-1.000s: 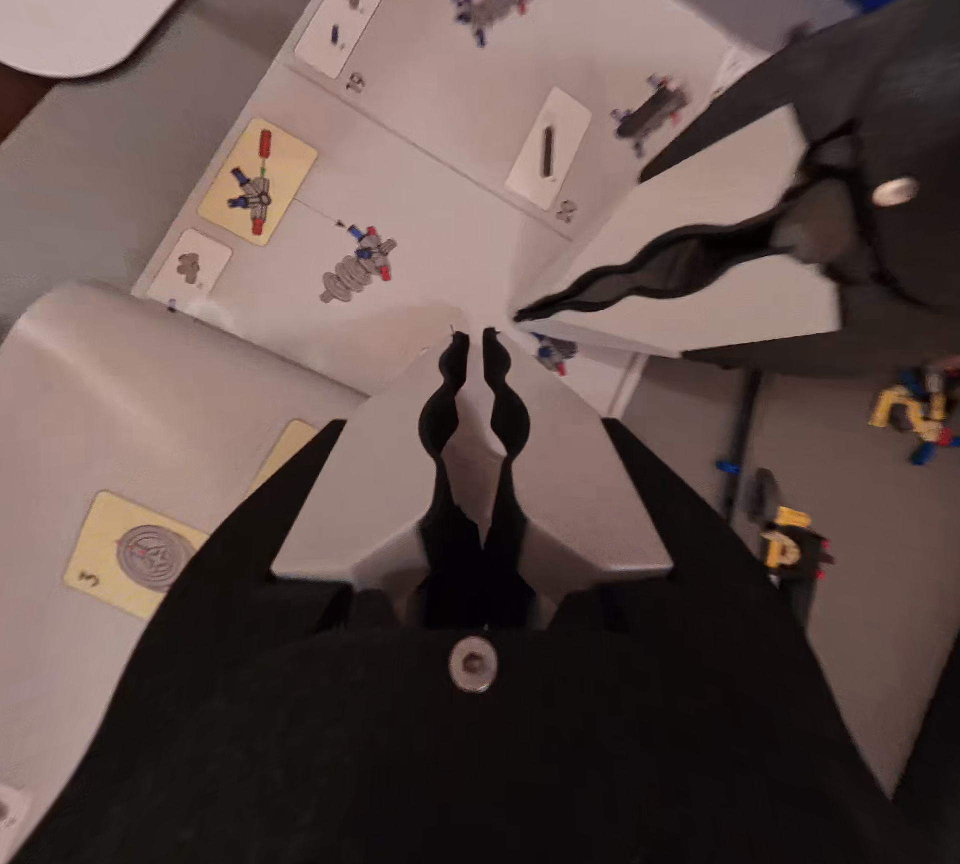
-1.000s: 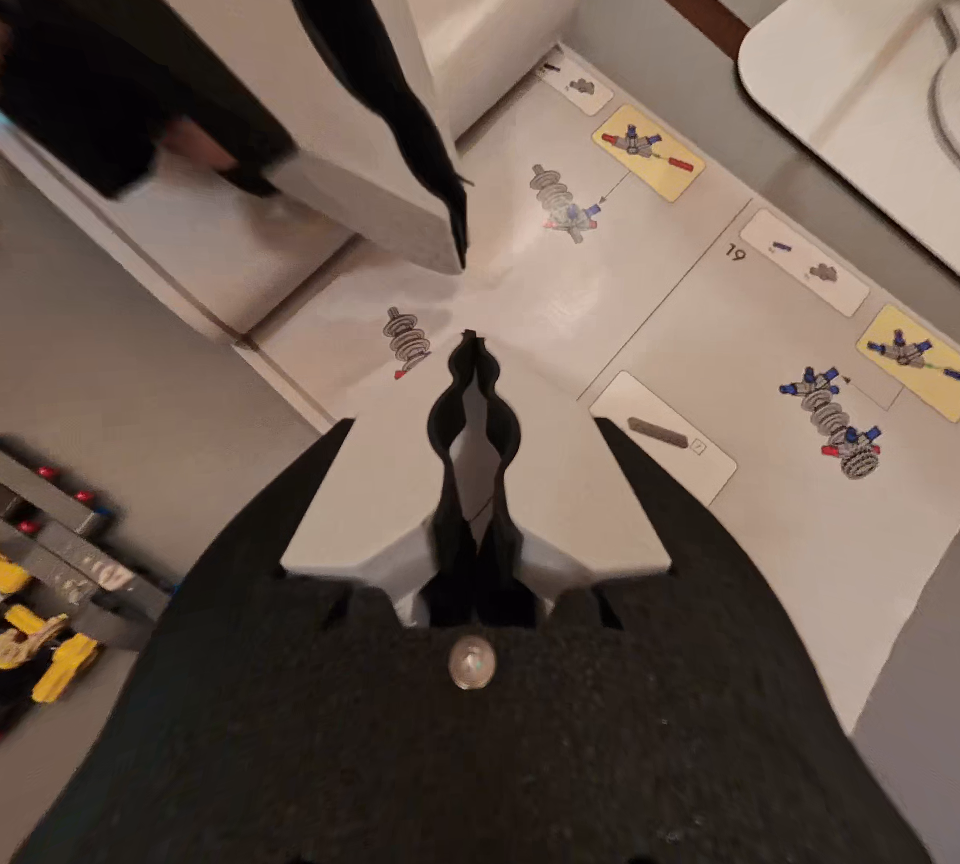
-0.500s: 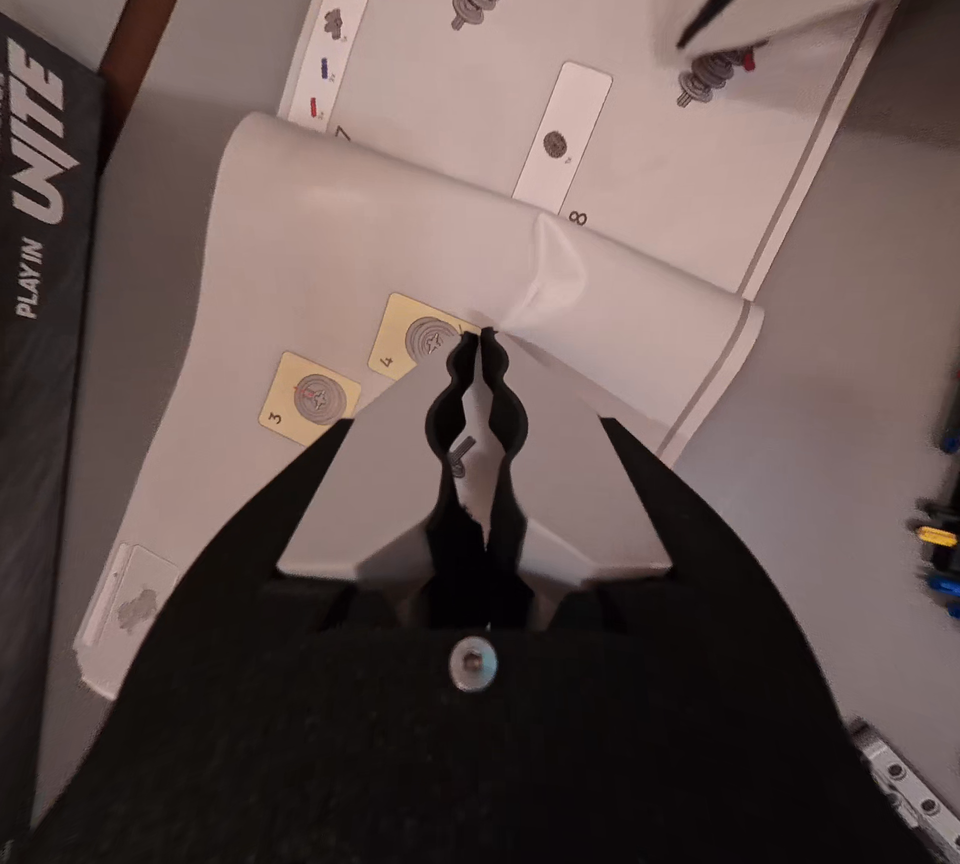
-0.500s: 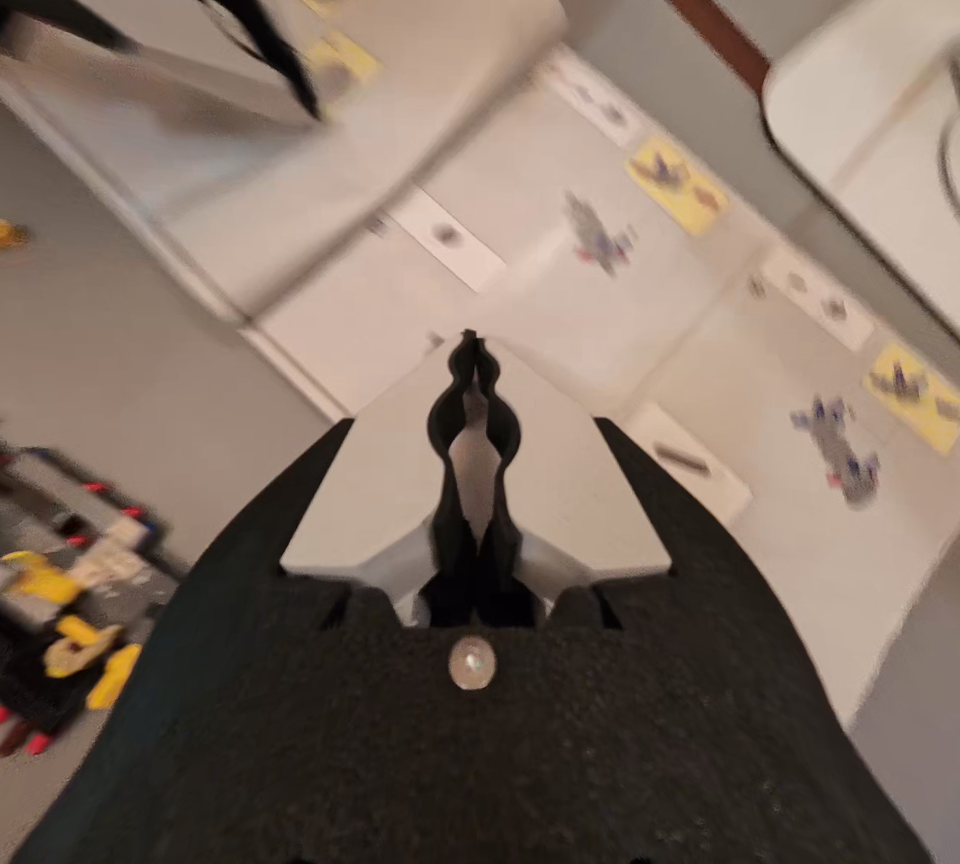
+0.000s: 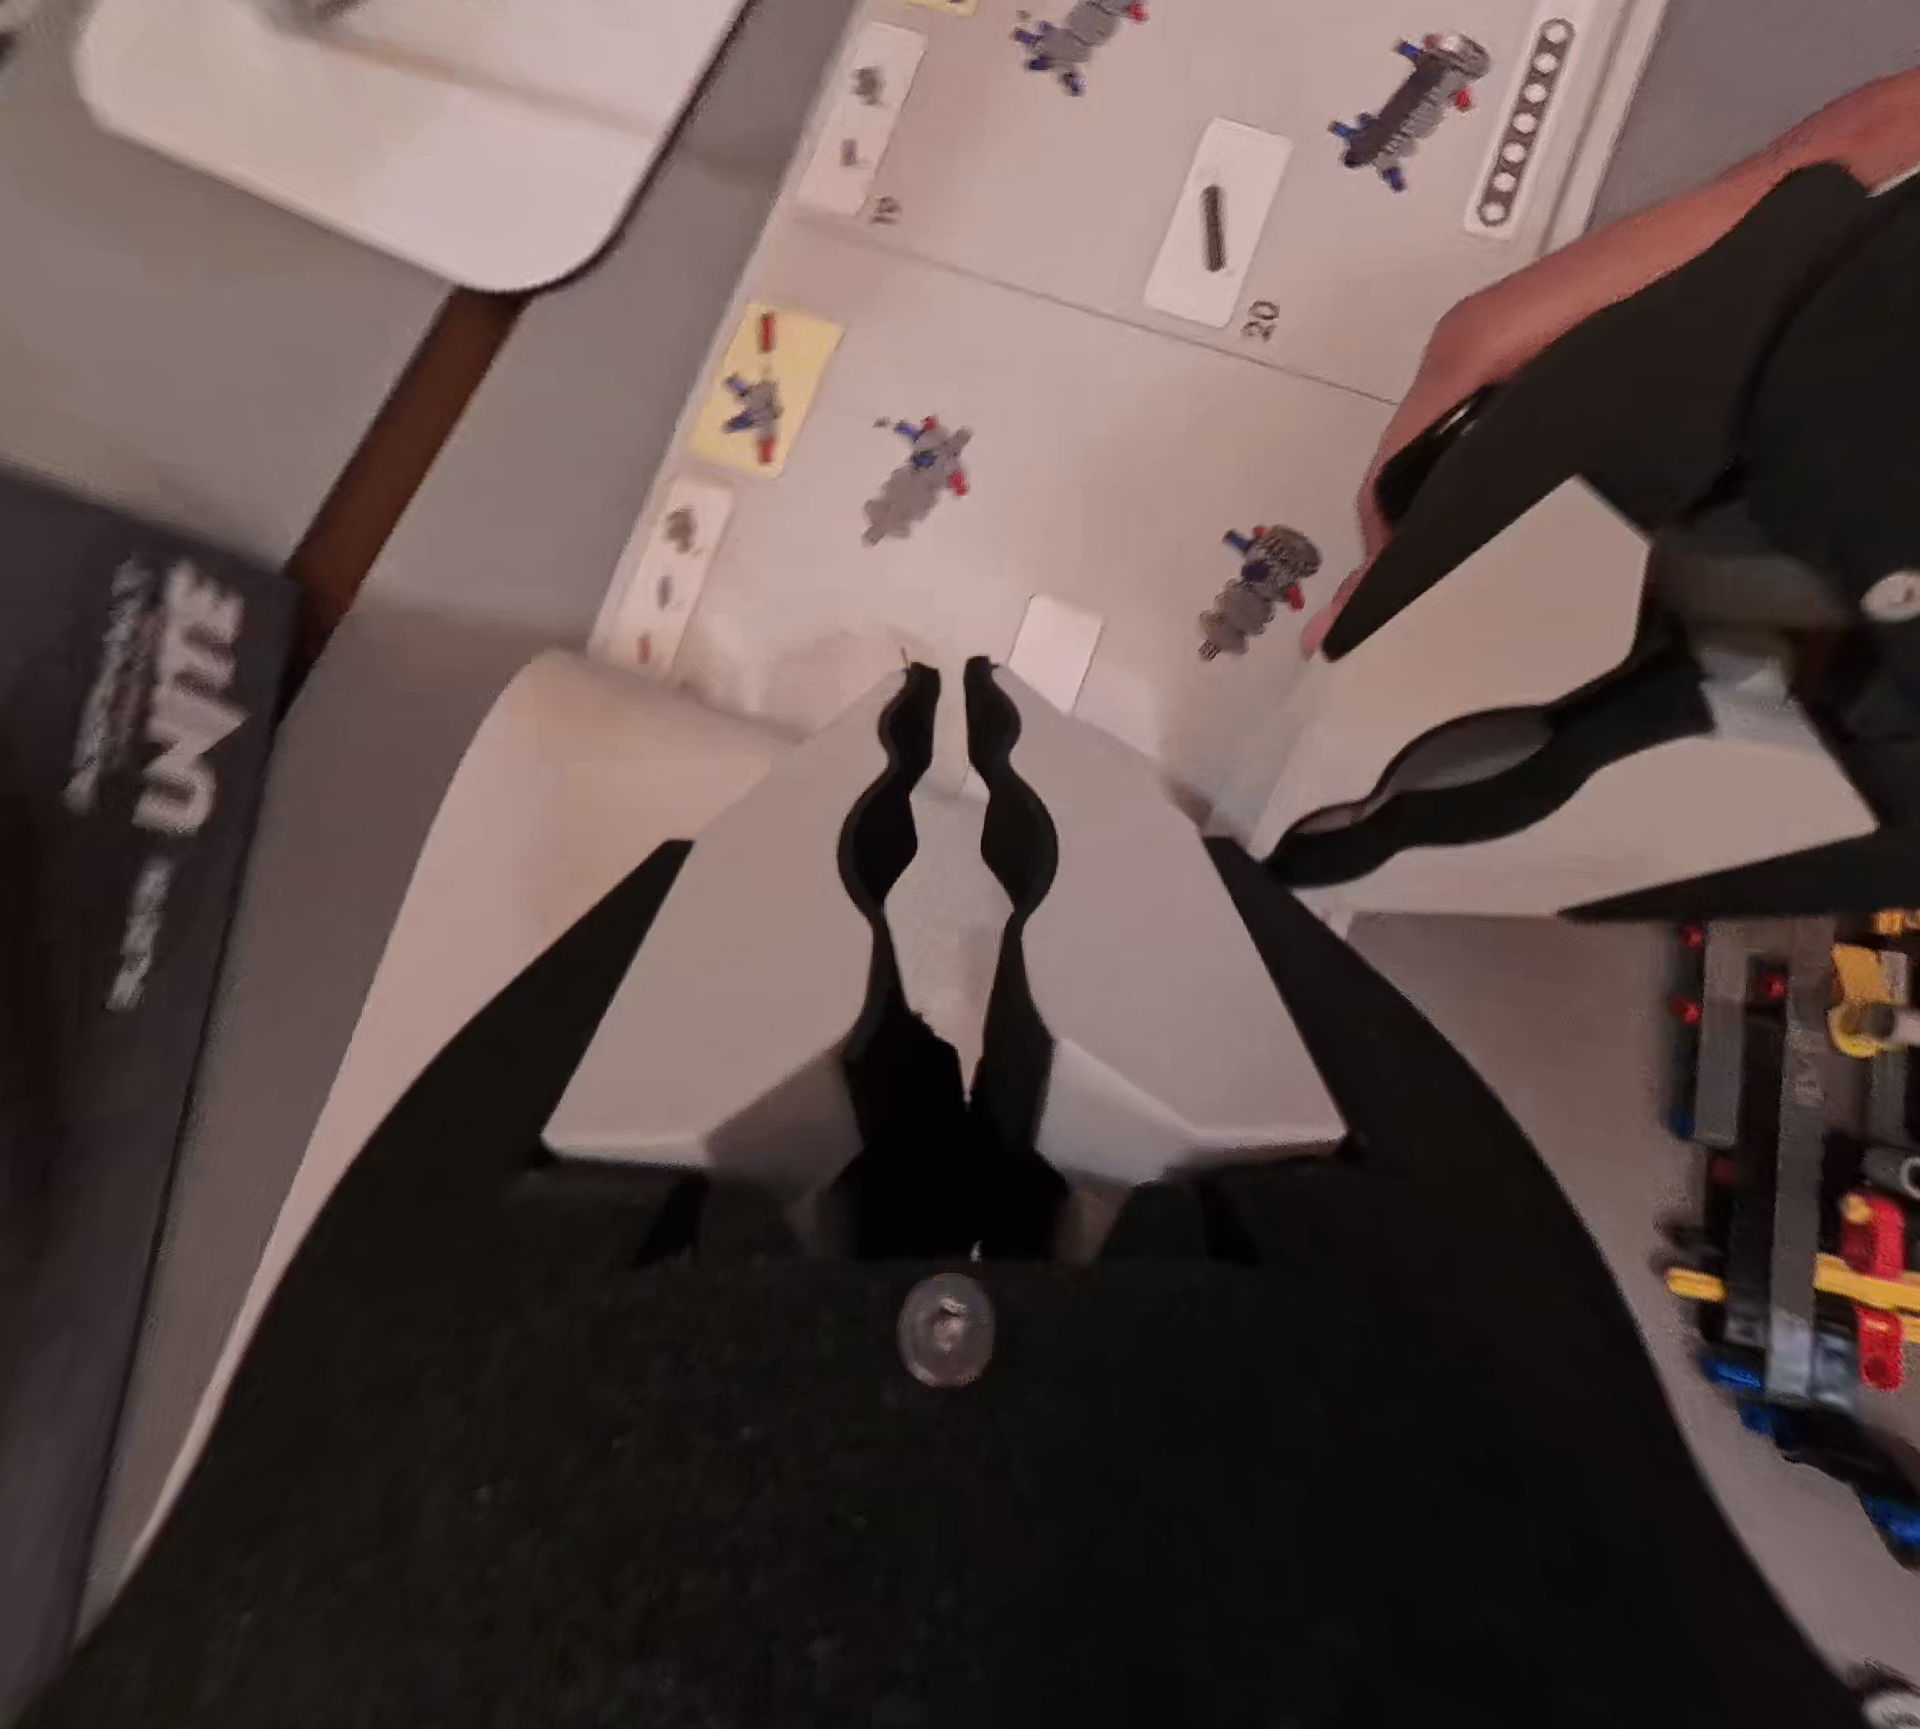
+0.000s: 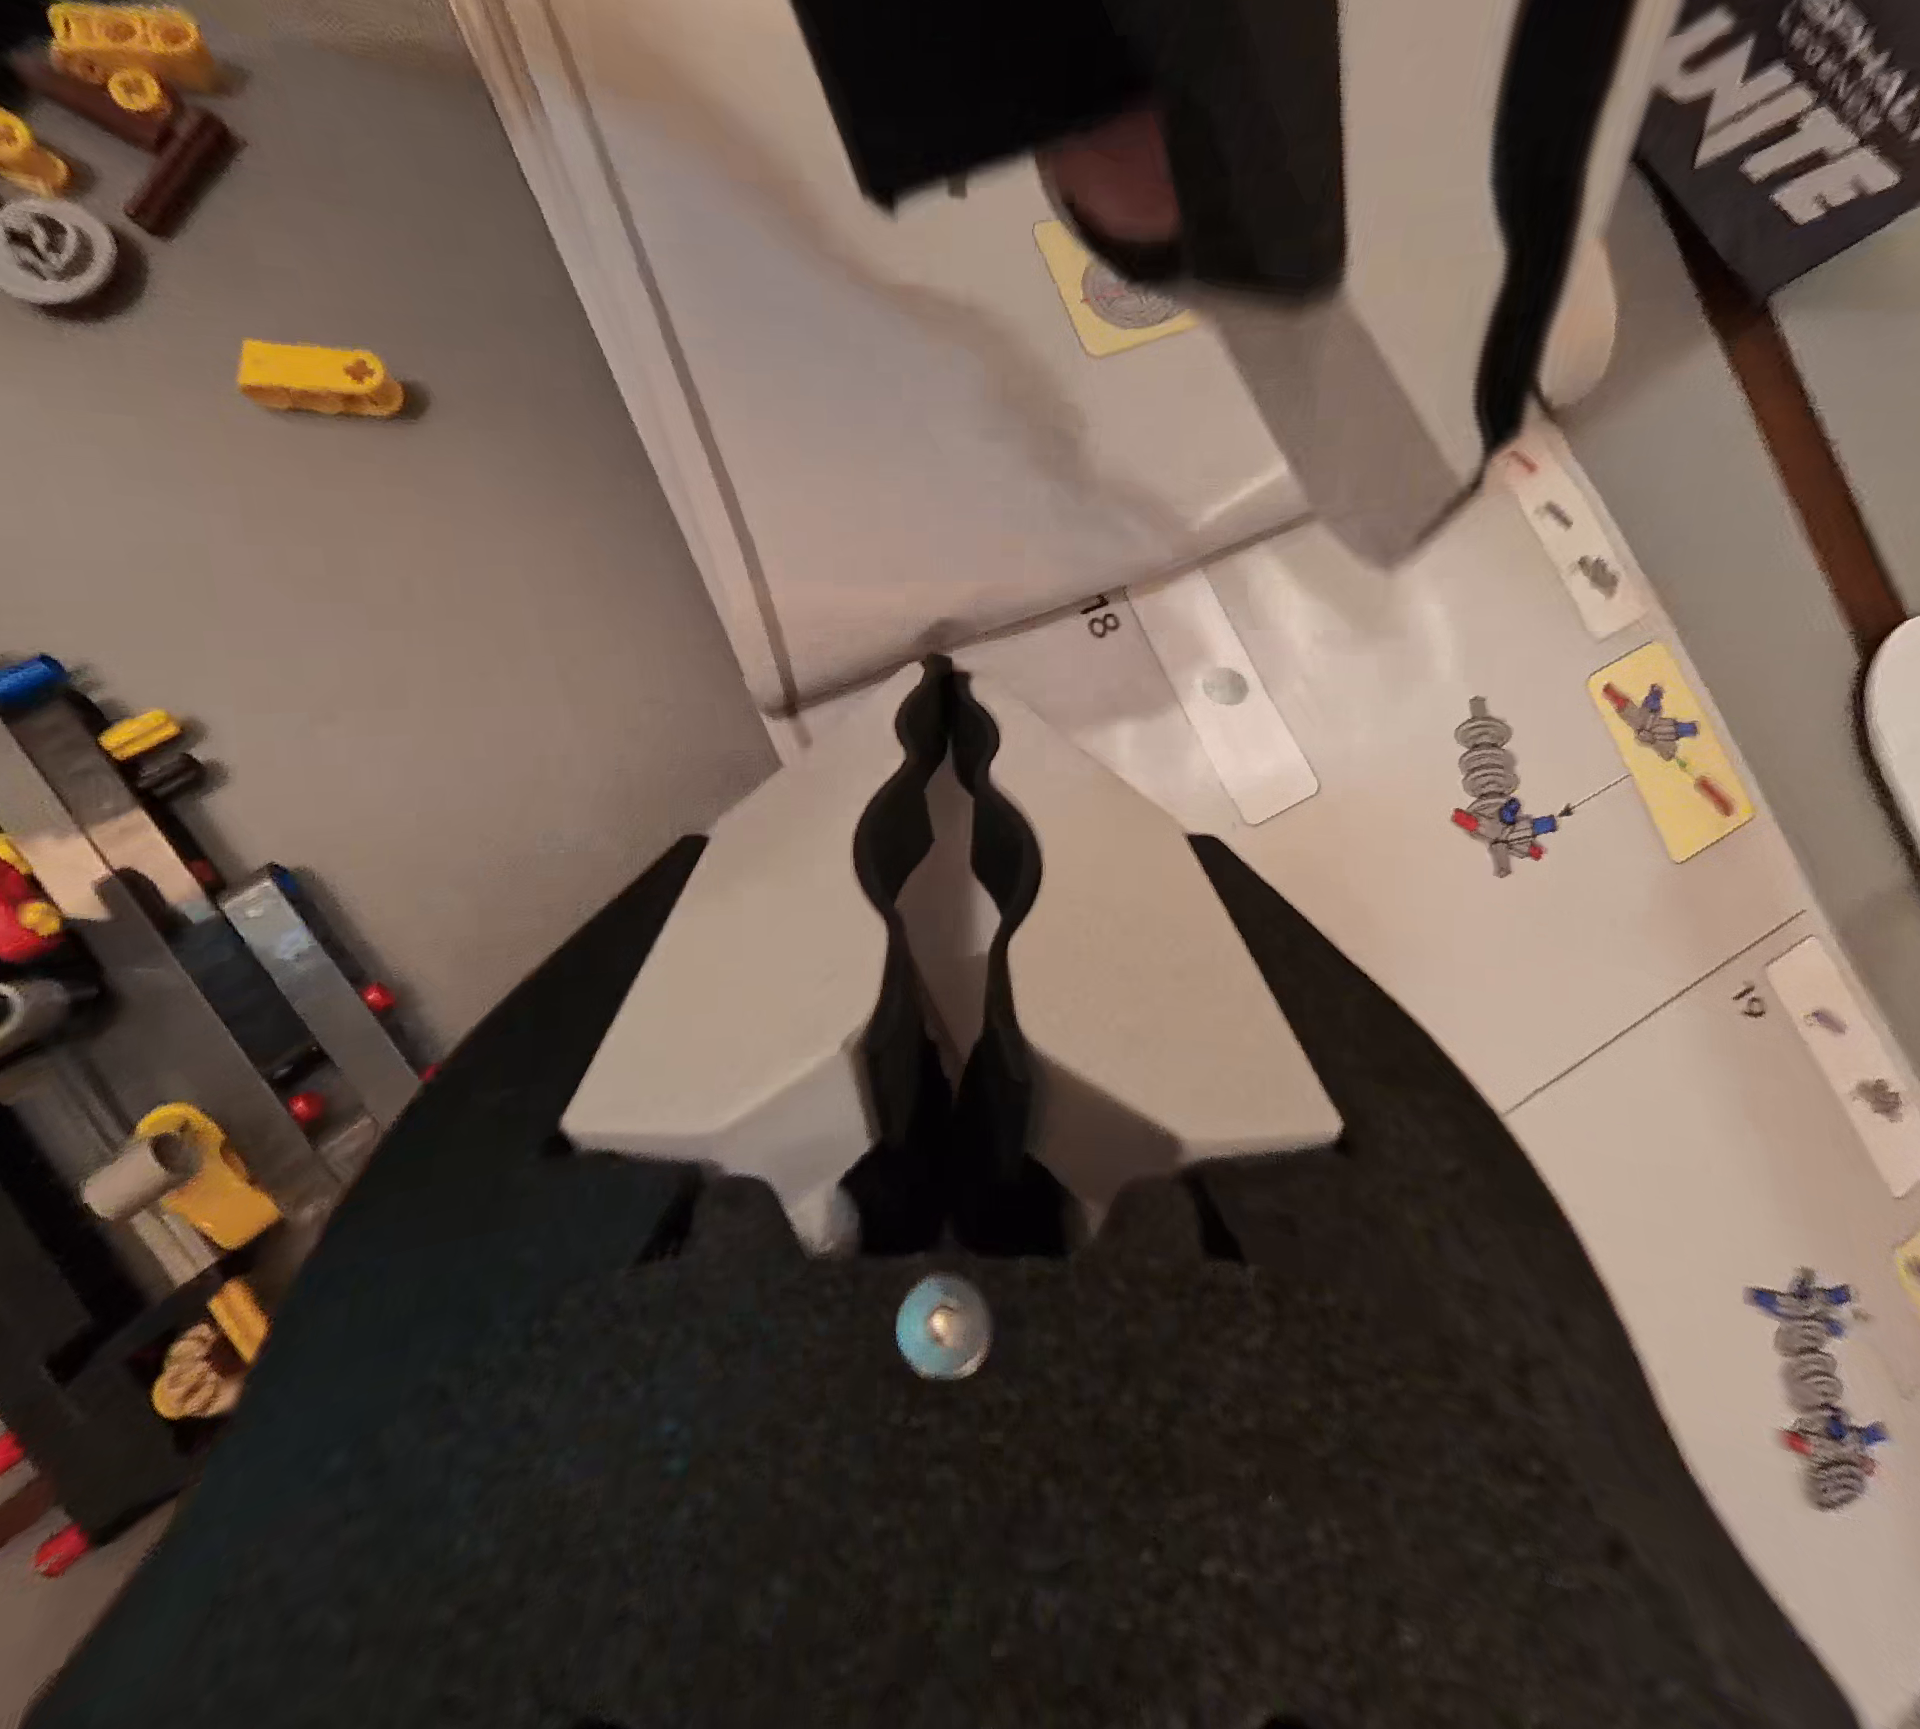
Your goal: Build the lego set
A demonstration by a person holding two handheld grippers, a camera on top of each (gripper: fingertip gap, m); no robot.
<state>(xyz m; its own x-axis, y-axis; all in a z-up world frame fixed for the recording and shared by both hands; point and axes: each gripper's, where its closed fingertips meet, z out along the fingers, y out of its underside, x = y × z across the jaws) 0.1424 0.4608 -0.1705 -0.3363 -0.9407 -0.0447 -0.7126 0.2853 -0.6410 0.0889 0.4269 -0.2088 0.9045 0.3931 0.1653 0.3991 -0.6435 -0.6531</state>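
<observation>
The left gripper (image 5: 943, 663) hung over the booklet (image 5: 1091, 349), its fingers a narrow slit apart and holding nothing. Just ahead of its tips lay the rolled-back page (image 5: 582, 806), the curl running across the fingers' line, so a forward nudge would meet it broadside. That made the left the nearer tool for flattening or turning the page, by my reading.

Further right, the right gripper (image 6: 938, 663) sat low at the booklet's near edge with its tips pressed together, empty too. Its tips met the seam where the turned page ended, and the open spread stretched away to its right. The lego build (image 6: 156, 1056) lay off the booklet's left edge in this view, a long grey-and-black frame with yellow and red bits, its length running roughly alongside the fingers. A loose yellow piece (image 6: 317, 378) sat apart on the grey bench (image 6: 436, 640), ahead and left. Neither gripper was over the parts; both were angled down at paper.
</observation>
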